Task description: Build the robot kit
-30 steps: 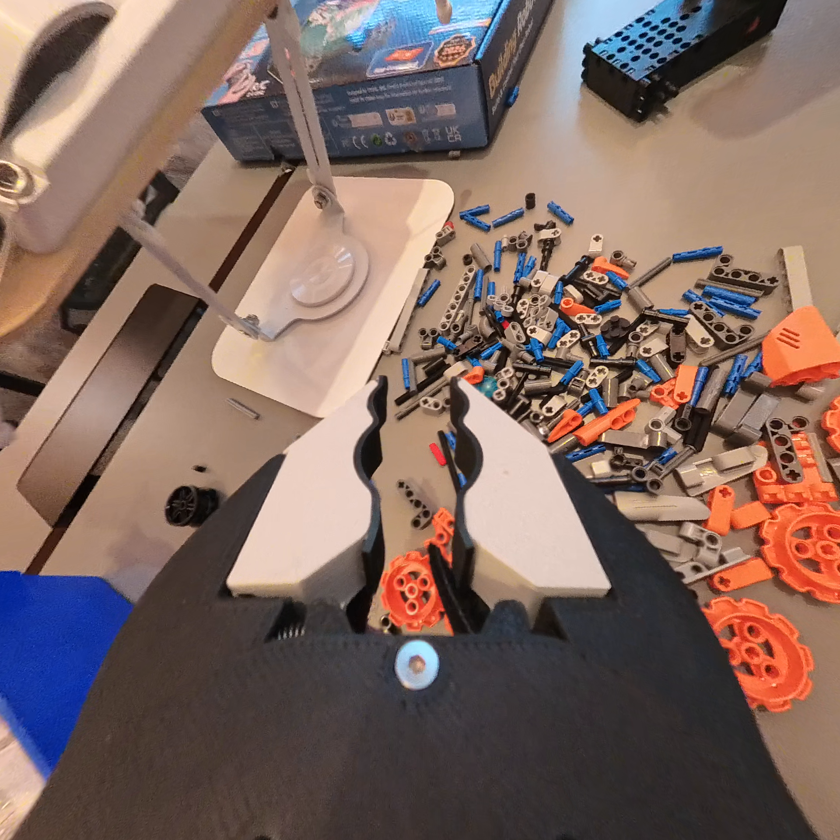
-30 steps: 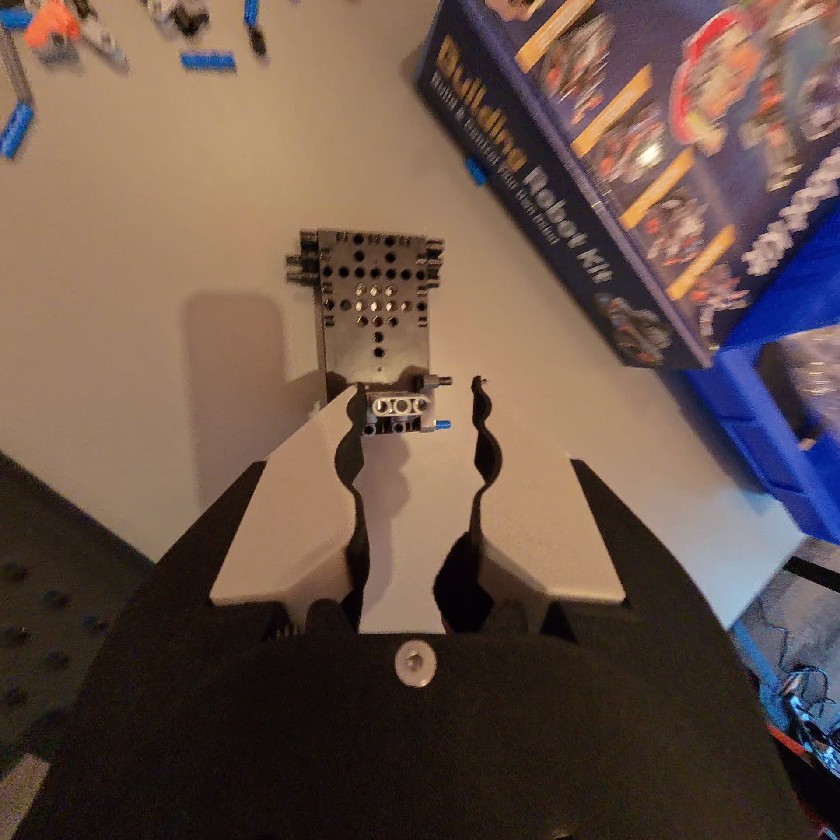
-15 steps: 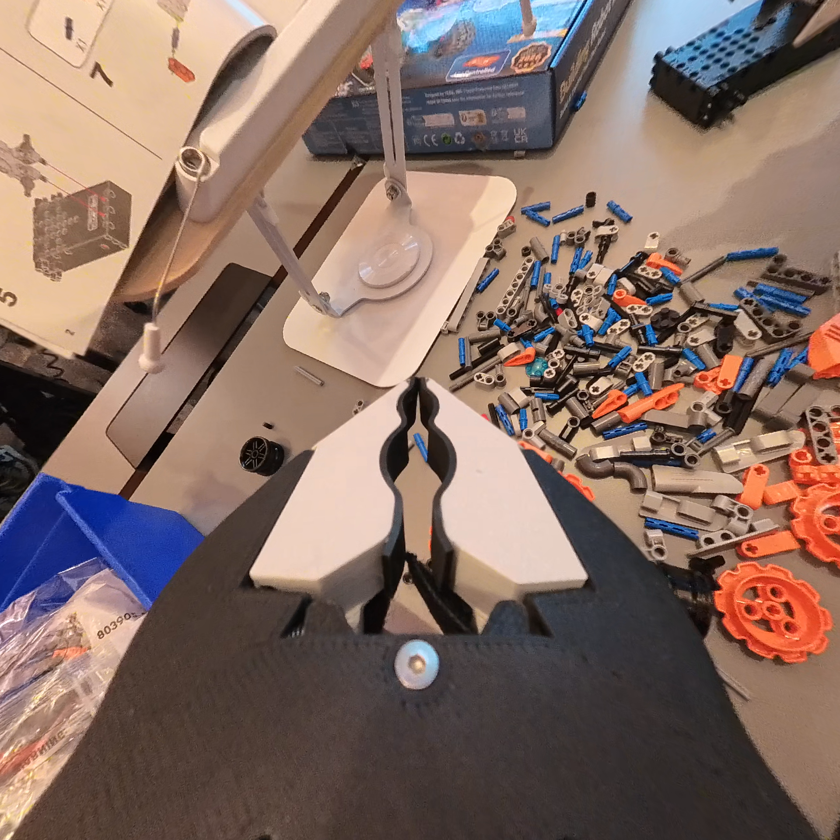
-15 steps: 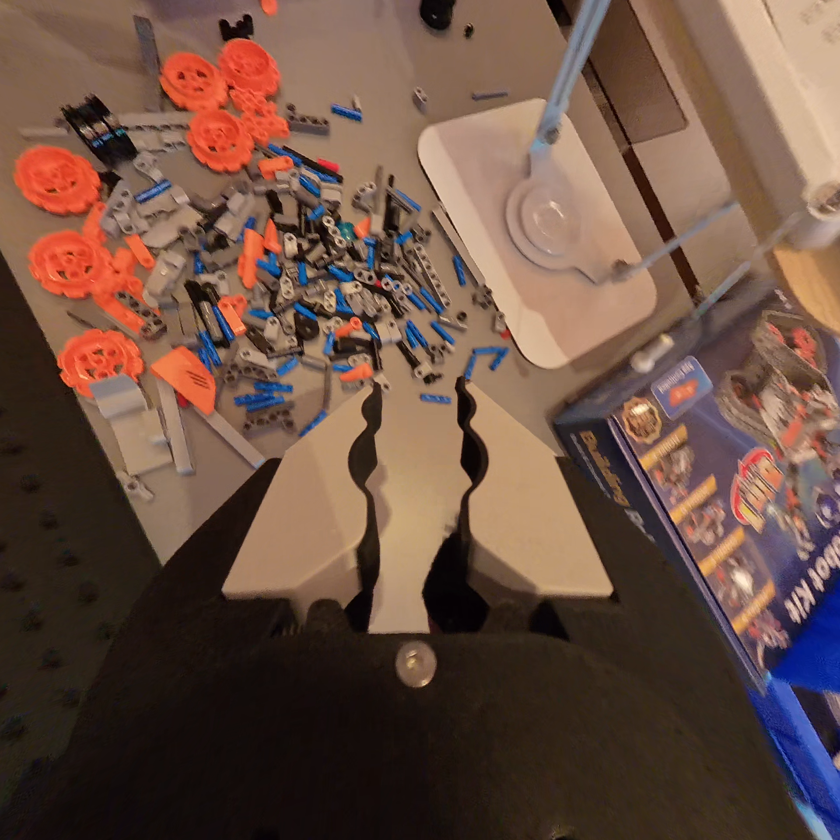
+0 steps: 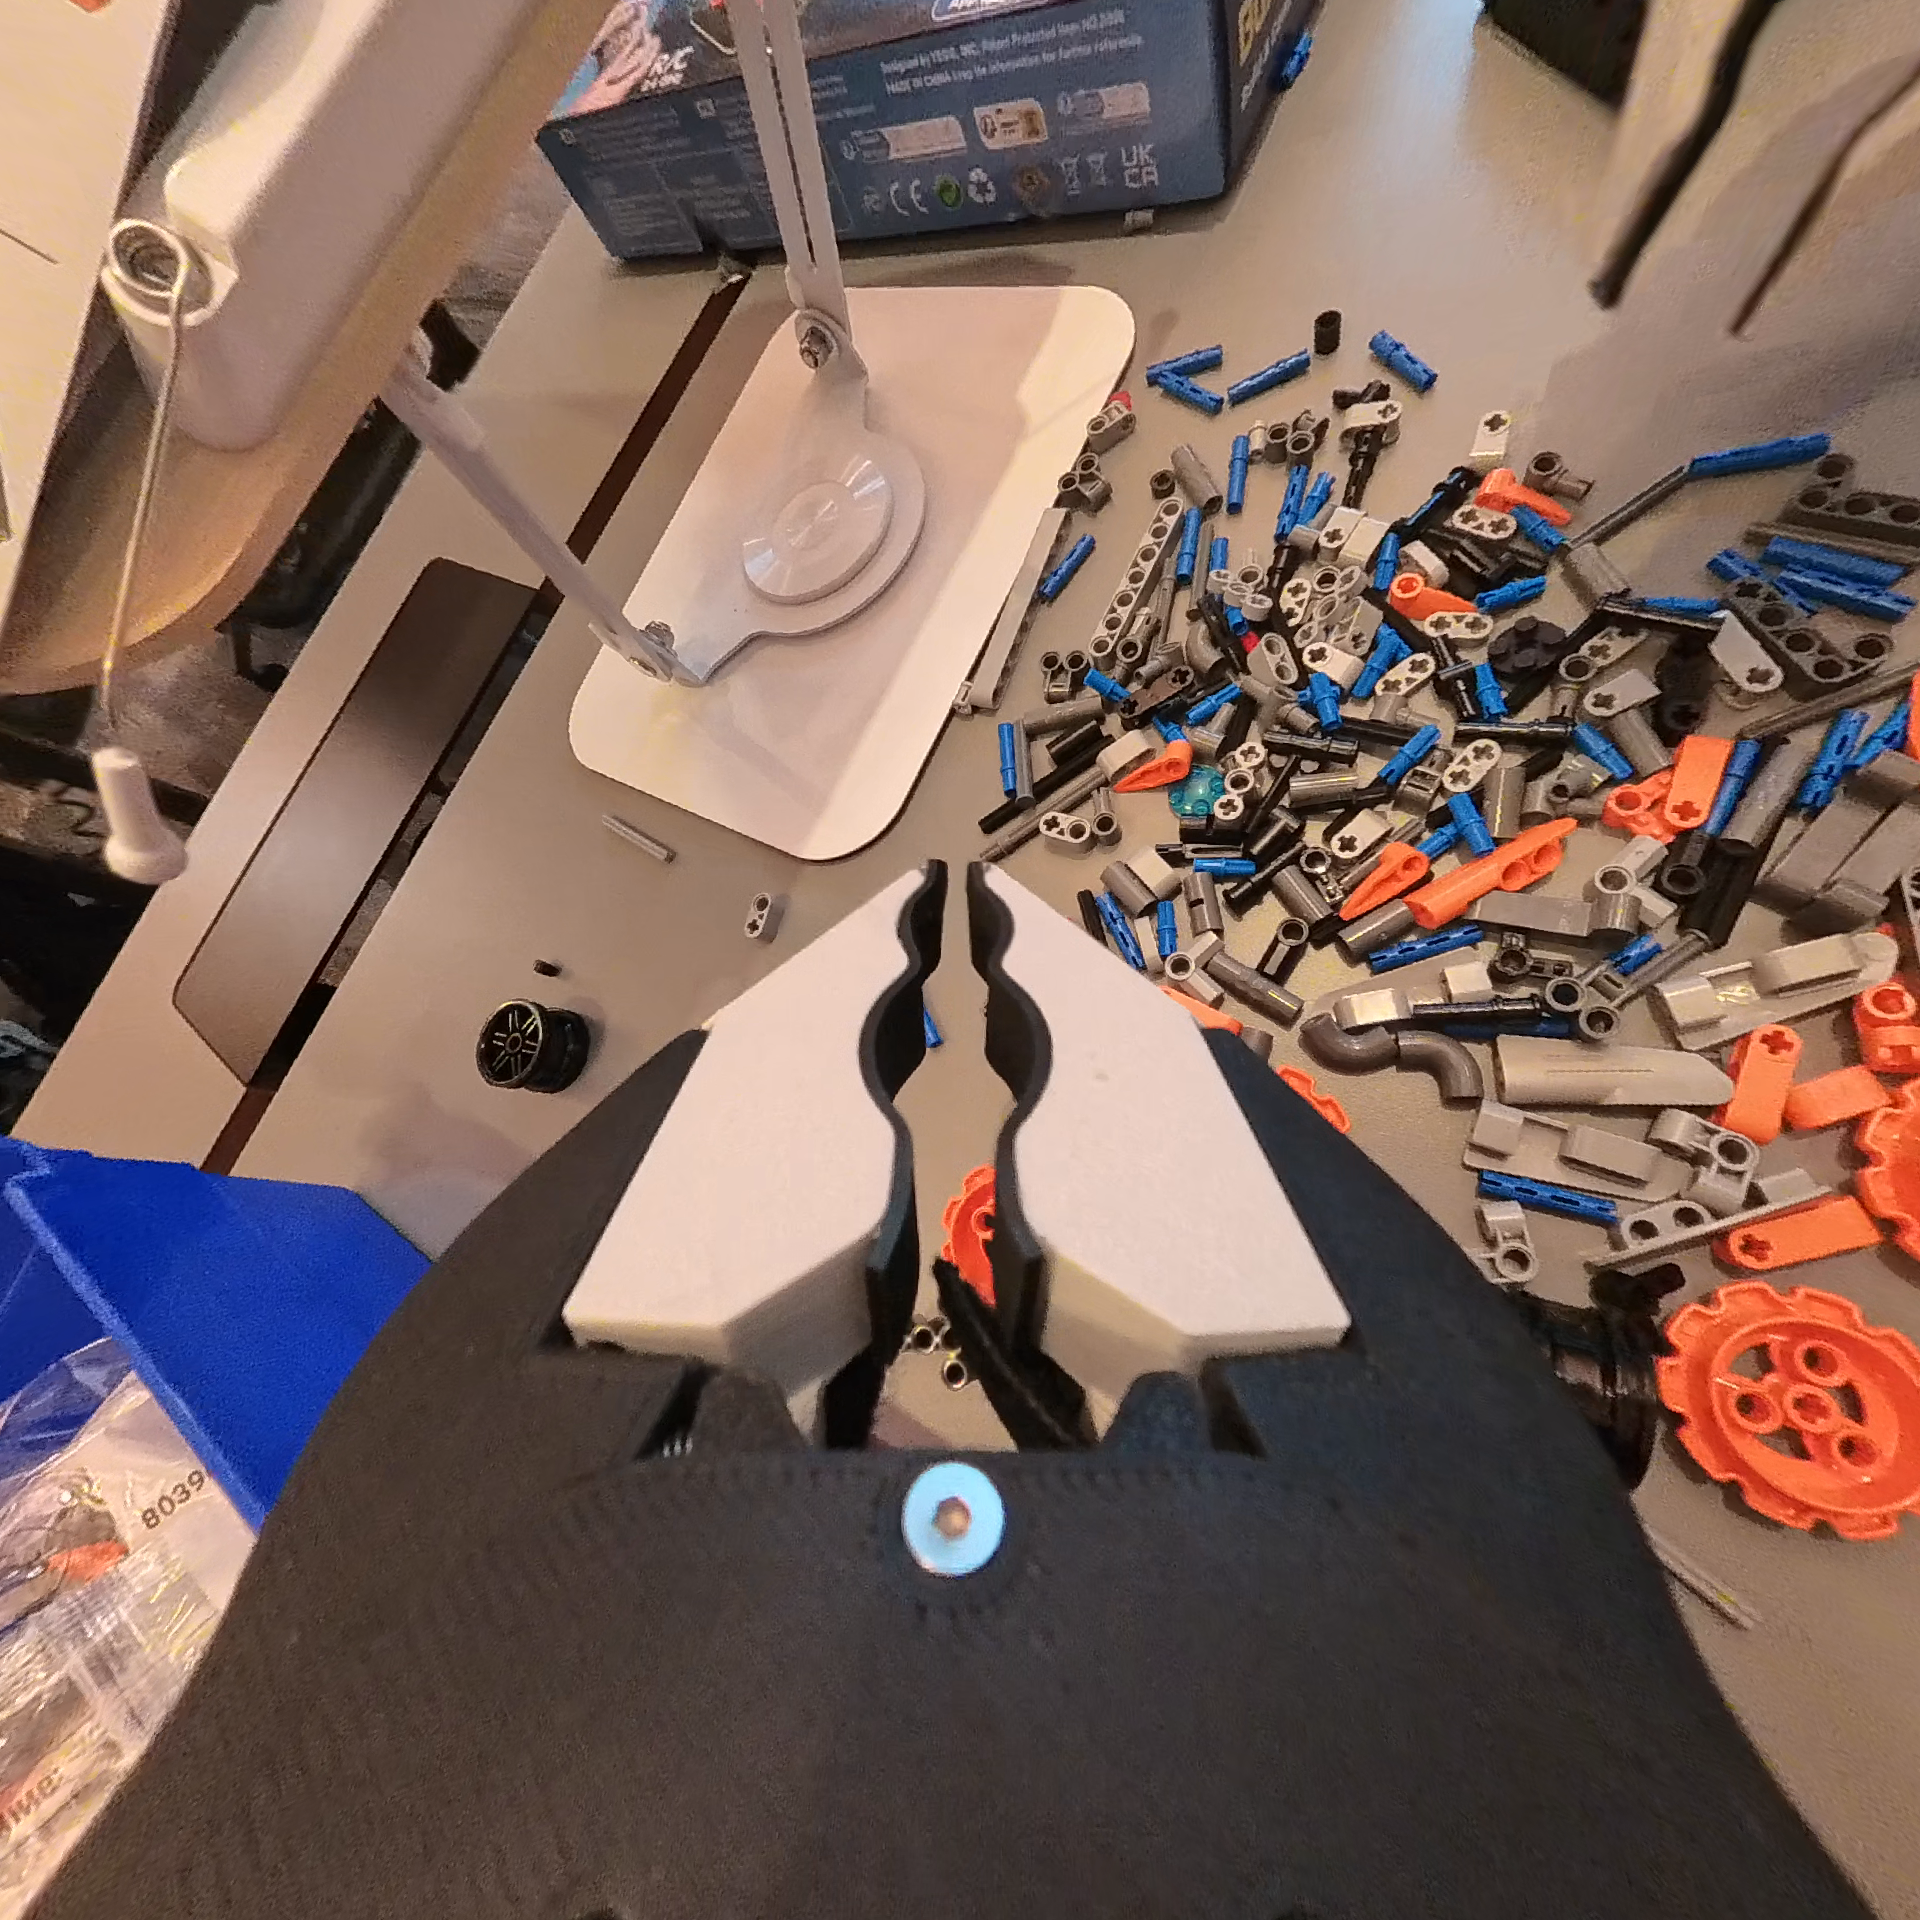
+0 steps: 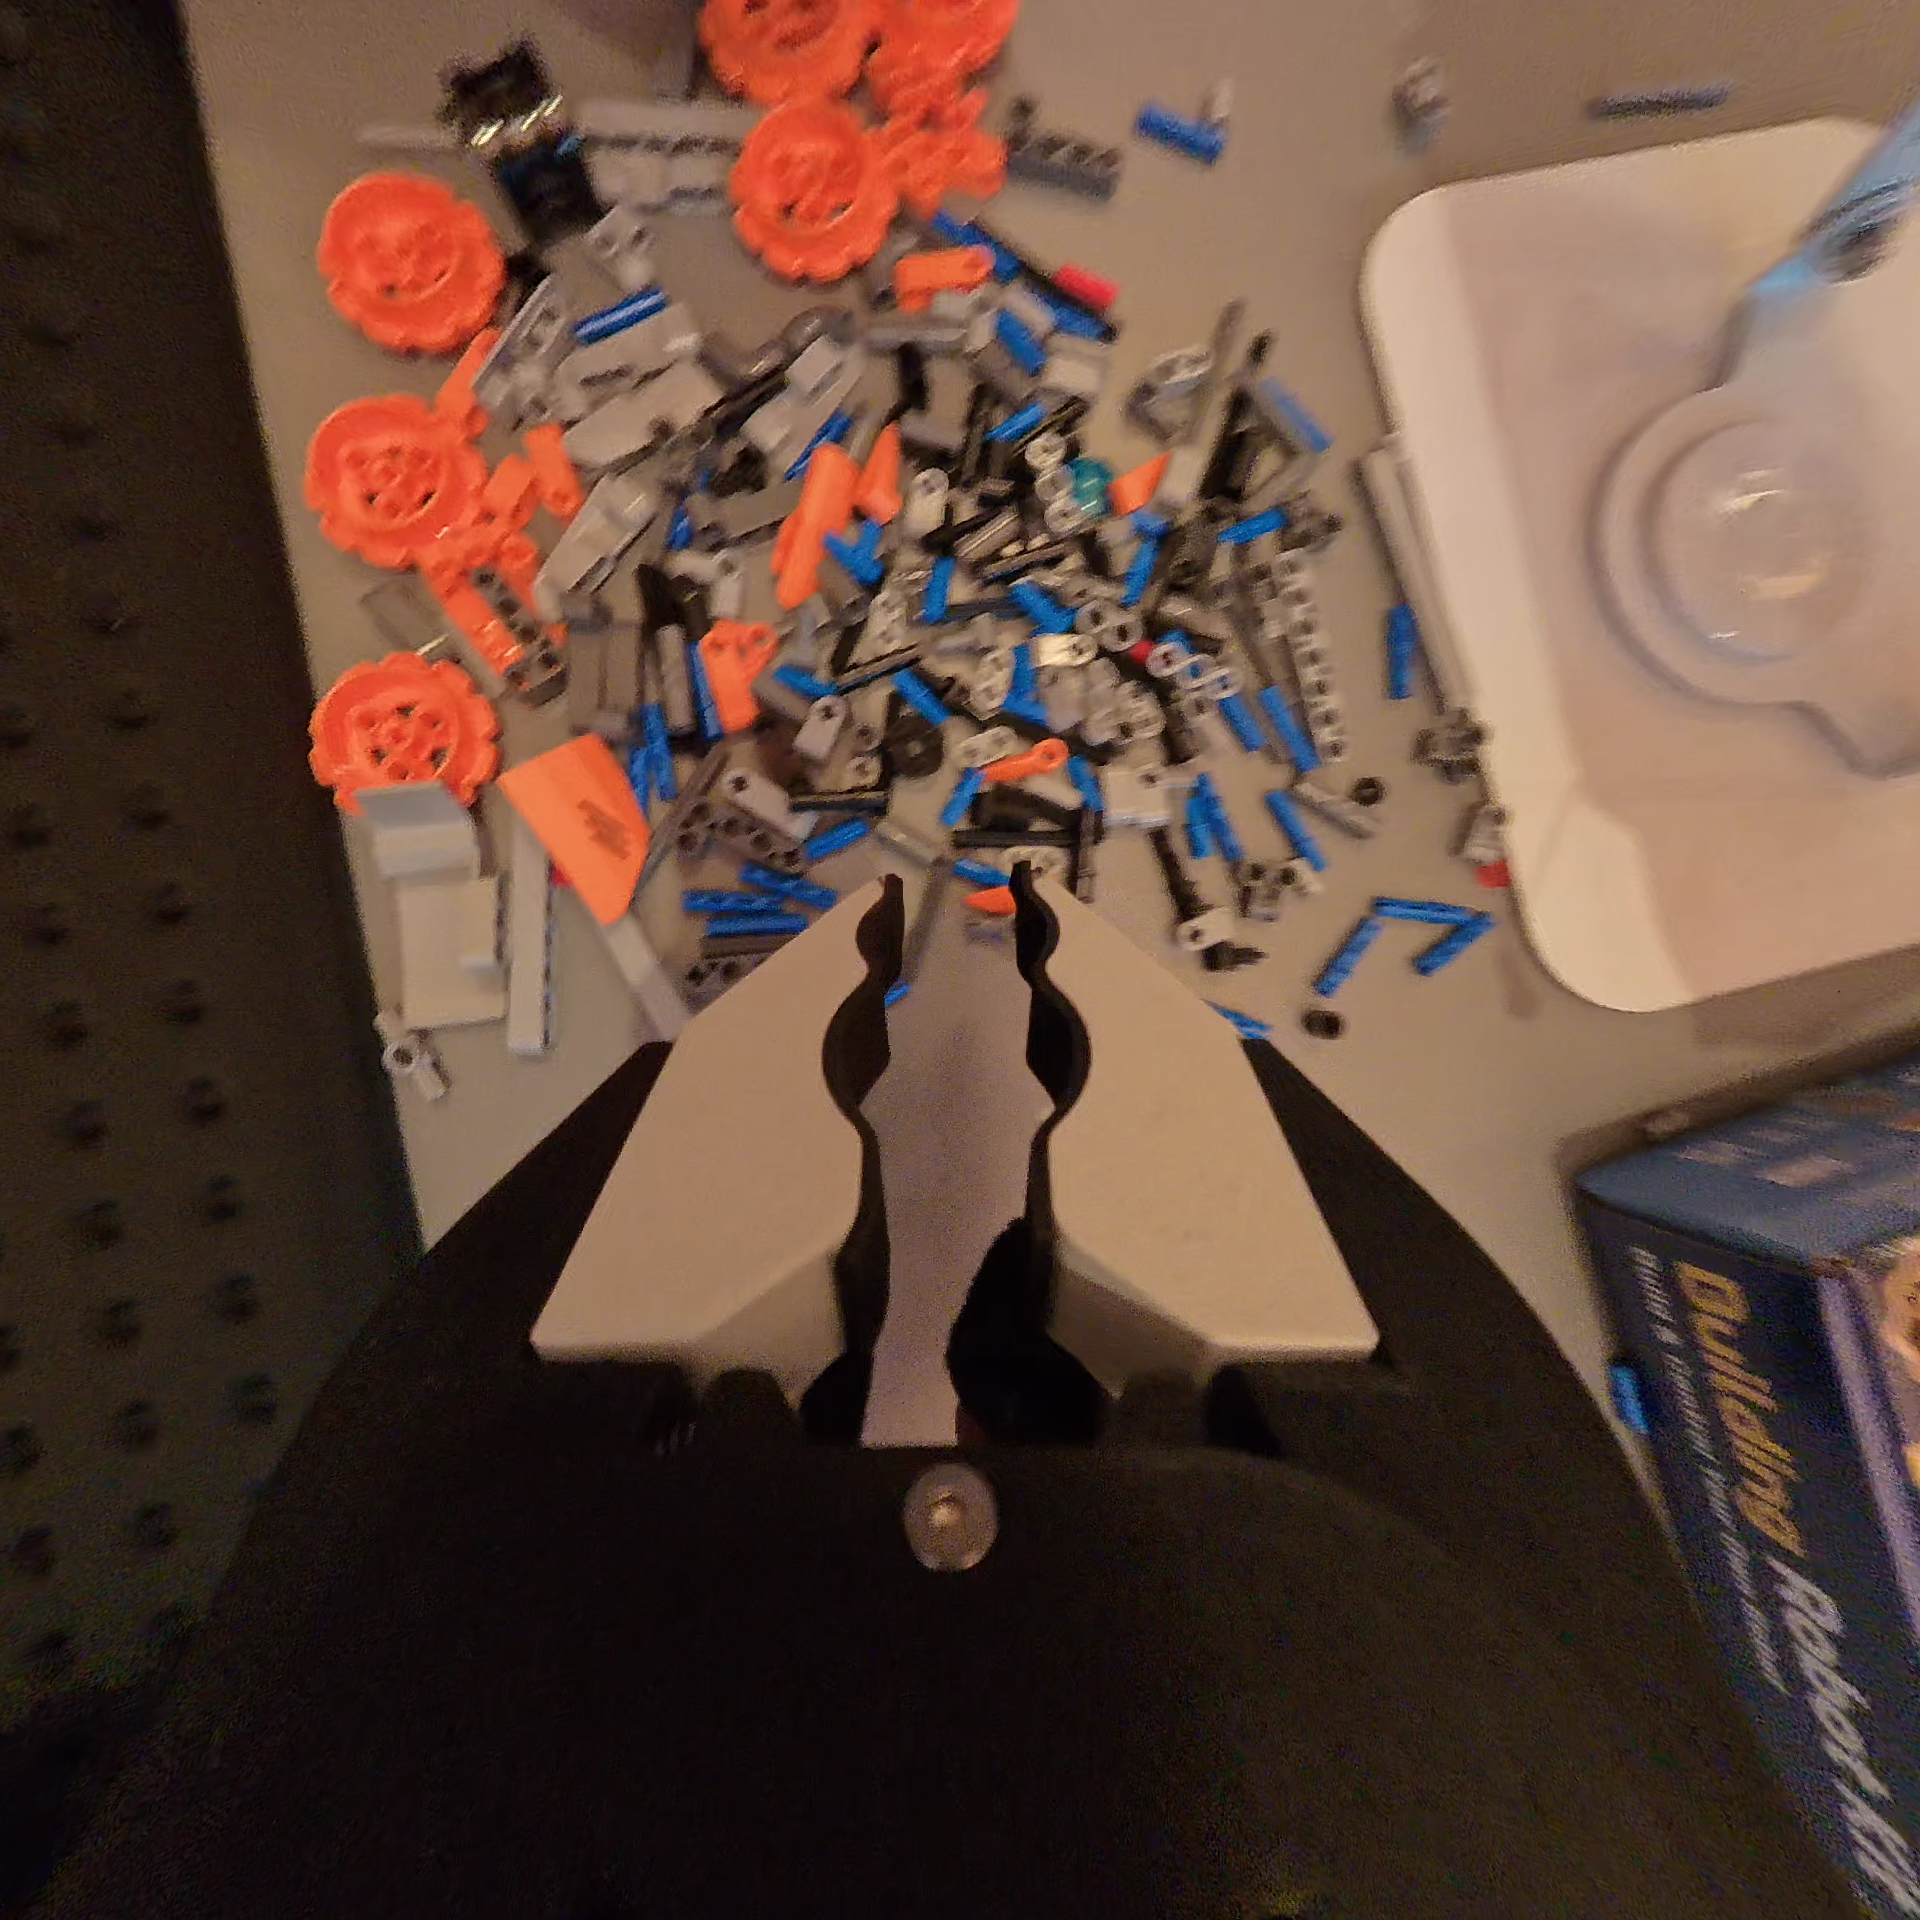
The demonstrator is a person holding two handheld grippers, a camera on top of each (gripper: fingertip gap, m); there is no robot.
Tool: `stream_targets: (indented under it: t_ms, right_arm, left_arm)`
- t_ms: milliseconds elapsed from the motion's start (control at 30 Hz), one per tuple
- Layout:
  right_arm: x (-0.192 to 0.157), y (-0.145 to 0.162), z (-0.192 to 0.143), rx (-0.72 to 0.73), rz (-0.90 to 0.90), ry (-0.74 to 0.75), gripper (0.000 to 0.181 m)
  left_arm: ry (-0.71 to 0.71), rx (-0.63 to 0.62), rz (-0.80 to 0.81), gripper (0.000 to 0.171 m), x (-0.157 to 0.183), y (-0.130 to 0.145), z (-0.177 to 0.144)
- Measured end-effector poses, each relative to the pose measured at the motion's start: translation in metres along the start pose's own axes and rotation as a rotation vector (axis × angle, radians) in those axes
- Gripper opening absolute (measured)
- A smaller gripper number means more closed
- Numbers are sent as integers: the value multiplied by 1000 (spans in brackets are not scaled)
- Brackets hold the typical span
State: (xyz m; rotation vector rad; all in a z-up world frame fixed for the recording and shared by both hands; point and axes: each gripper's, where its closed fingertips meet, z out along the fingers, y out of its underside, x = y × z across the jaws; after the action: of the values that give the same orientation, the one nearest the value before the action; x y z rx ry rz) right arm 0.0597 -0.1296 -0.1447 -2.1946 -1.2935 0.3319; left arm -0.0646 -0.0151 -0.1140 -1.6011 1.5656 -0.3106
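A pile of small building-kit parts (image 5: pixel 1455 727), grey, black, blue and orange, lies on the grey table. My left gripper (image 5: pixel 956 875) hovers above the table at the pile's left edge, near the white lamp base (image 5: pixel 852 582). Its jaws are closed to a hairline gap with nothing visible between the tips. A small grey connector (image 5: pixel 764 916) lies just left of the tips. My right gripper (image 6: pixel 956 881) is open and empty above the near edge of the same pile (image 6: pixel 987 623), over some blue pins. It also shows blurred at the top right of the left wrist view (image 5: pixel 1766 156).
Several orange gears (image 5: pixel 1808 1413) lie at the pile's side (image 6: pixel 405 260). A blue kit box (image 5: pixel 935 125) stands behind the lamp base (image 6: pixel 1662 520). A black wheel (image 5: pixel 530 1044) and a blue bin (image 5: pixel 208 1247) with bagged parts are at the left. A dark perforated surface (image 6: pixel 104 727) borders the table. My hands' fingertips stand some 20 cm from each other. From the left gripper's tips to the small grey connector (image 5: pixel 764 916) is close to 12 cm. It turns up in the right wrist view (image 6: pixel 1424 104) as well.
My left gripper went from open over the pile to shut and drew back toward the lamp base. My right gripper swung from the black perforated block to the pile, staying open.
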Motion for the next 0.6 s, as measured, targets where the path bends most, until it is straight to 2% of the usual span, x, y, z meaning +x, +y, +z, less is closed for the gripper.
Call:
stream_targets:
  t_ms: [233,433,600]
  right_arm:
    - [-38,31,17,-77,-35,-134,19]
    - [-37,44,27,-111,-22,-124,8]
    - [-34,39,26,-74,-40,-104,3]
  left_arm:
    - [21,-17,14,3,6,2,5]
    - [38,-24,23,4,12,4,10]
    - [48,-17,22,4,14,3,11]
